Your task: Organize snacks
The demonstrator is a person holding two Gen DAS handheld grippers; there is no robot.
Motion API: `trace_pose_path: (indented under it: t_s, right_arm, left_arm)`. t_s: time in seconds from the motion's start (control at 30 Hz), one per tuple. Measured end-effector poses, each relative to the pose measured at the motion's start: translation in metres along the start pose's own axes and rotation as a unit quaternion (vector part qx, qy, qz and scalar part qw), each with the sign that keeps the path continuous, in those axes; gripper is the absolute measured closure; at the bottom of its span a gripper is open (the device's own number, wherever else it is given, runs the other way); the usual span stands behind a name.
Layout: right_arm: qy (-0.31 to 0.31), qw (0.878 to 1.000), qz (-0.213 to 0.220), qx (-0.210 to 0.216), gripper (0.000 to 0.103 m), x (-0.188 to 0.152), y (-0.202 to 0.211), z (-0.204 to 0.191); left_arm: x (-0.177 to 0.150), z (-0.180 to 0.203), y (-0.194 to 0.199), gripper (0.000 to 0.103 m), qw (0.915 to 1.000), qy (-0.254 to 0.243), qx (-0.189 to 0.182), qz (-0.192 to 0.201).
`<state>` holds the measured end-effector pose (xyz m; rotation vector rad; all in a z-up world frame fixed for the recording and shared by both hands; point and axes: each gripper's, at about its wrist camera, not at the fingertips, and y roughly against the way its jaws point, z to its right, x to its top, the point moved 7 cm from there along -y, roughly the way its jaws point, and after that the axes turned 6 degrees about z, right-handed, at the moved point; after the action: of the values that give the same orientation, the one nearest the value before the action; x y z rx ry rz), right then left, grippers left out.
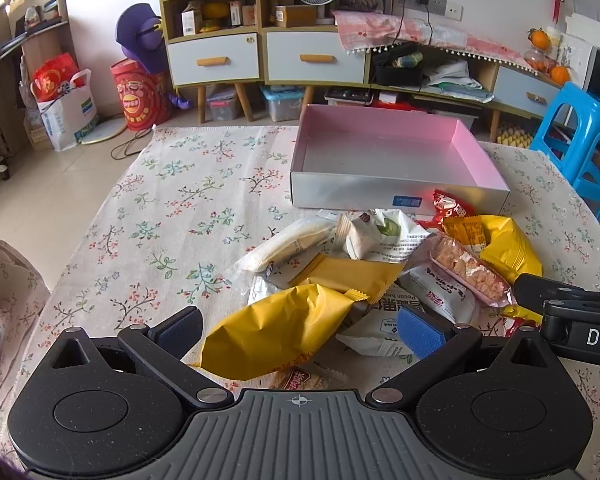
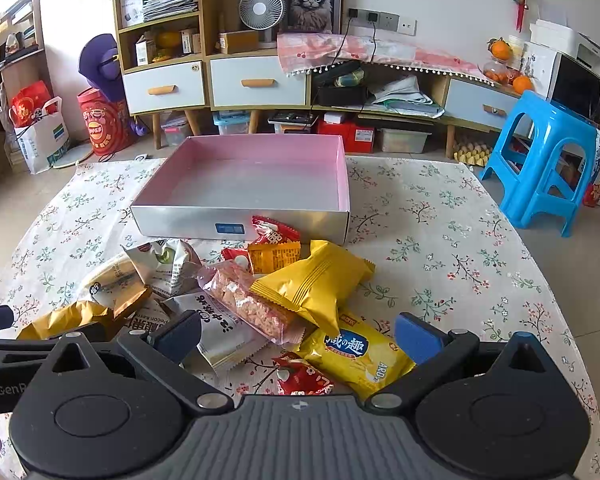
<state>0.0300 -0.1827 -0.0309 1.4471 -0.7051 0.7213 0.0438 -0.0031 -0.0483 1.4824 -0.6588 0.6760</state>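
A pile of wrapped snacks lies on the floral tablecloth in front of an empty pink-lined box. My left gripper is open, its fingers on either side of a crumpled yellow packet. My right gripper is open too, straddling a yellow cracker pack, a small red packet and a white packet. A clear pink rice-crisp bar and a big yellow bag lie mid-pile. The right gripper's arm shows in the left wrist view.
The table's left half and right part show bare floral cloth. A blue plastic stool stands right of the table. Cabinets and shelves line the far wall. The left gripper's arm crosses the right view's left edge.
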Motion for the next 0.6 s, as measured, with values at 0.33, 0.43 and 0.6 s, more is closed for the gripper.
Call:
trace_pose_path:
  t_s: [0.33, 0.43, 0.6]
  right_arm:
    - [0.000, 1.000, -0.001, -0.002, 0.010, -0.0002, -0.0003, 0.0002]
    - [0.000, 1.000, -0.001, -0.002, 0.010, -0.0004, -0.0004, 0.0003]
    - [0.000, 1.000, -0.001, -0.002, 0.010, -0.0003, -0.0004, 0.0003]
  left_arm:
    - [-0.0004, -0.0001, -0.0002, 0.000, 1.0000, 0.001, 0.000, -0.001]
    - [-0.0017, -0.0004, -0.0005, 0.000, 1.0000, 0.002, -0.001, -0.002]
    - [-0.0032, -0.0006, -0.0013, 0.000, 1.0000, 0.002, -0.001, -0.004]
